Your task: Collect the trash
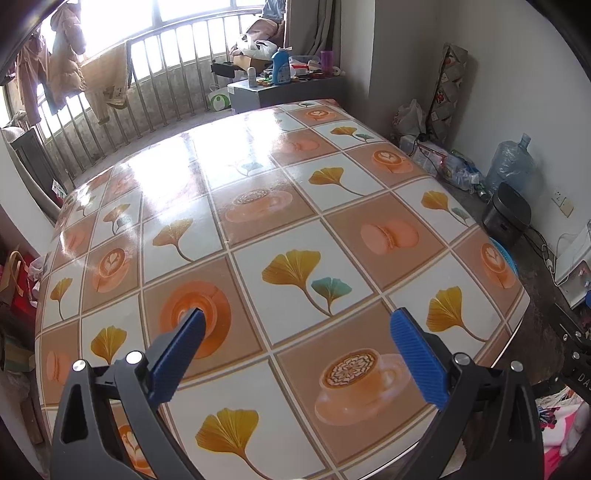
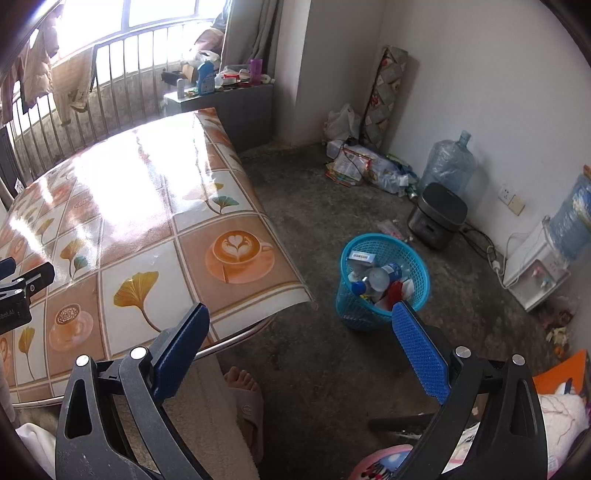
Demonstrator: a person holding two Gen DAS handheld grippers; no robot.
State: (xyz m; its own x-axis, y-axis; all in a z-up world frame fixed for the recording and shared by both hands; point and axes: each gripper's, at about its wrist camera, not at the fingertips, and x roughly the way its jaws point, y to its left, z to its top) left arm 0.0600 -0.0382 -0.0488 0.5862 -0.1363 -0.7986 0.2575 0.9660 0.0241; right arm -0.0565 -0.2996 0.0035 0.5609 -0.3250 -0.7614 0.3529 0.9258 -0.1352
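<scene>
- Daylight is streaming in through the window [image 1: 122, 22] at upper left, blowing it out to white.
- Glare is washing over the far half of the tablecloth [image 1: 192, 155], hiding its pattern.
- Fisheye bending is curving straight edges; dark vignetting is closing the corners.
- Focus is holding sharp throughout.

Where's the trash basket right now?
In the right wrist view, the blue basket stands on the floor right of the table corner, near the black appliance.
</scene>
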